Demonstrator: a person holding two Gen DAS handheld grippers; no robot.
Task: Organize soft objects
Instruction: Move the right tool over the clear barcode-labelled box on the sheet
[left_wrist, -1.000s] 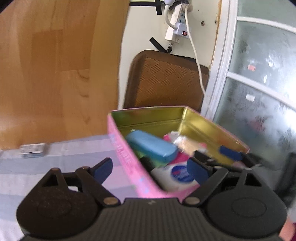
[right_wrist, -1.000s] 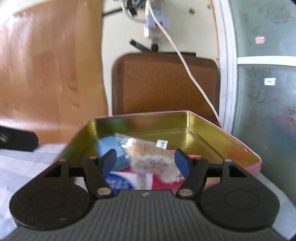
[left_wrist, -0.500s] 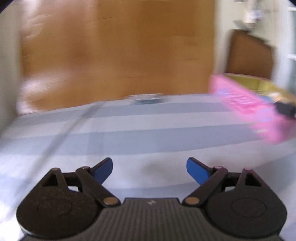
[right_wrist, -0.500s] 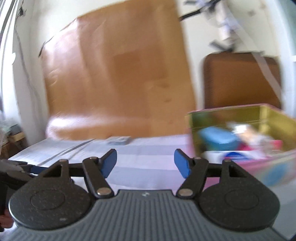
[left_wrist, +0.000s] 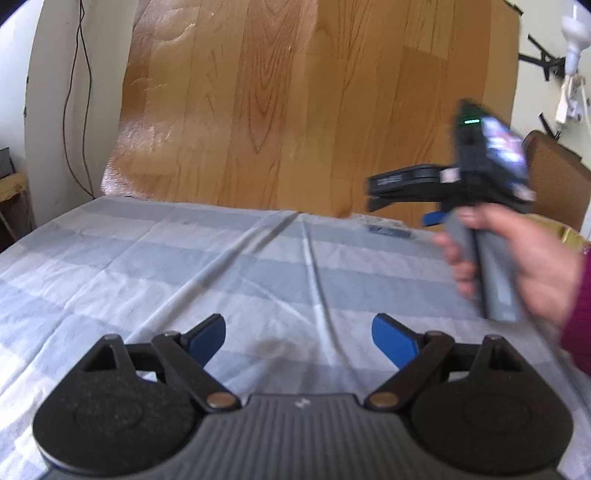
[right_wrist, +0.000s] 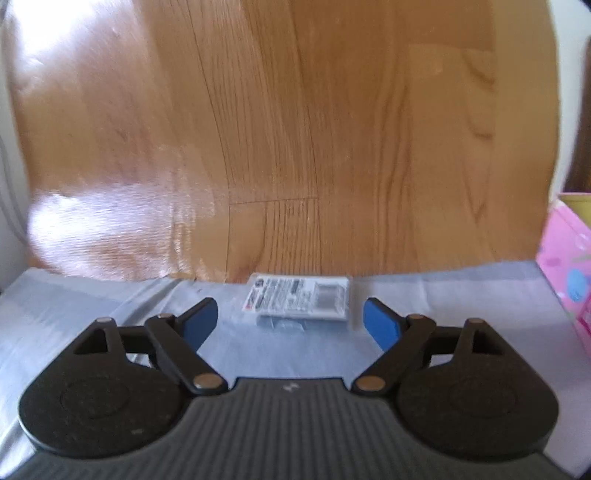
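Having left the pink tin (right_wrist: 565, 266), both empty grippers, right gripper (right_wrist: 290, 319) still spreading, left gripper (left_wrist: 298, 338) apart, are facing what is probably a wipes packet (right_wrist: 301, 297).

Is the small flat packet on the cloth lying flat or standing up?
Lying flat: the packet rests label-up on the striped cloth, ahead of the right gripper.

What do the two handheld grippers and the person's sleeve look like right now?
Both the left gripper and right gripper have black linkage arms with brass-coloured pivots, blue fingertip pads and ribbed grey bodies. The right one has grey handles and a green light. The sleeve is maroon.
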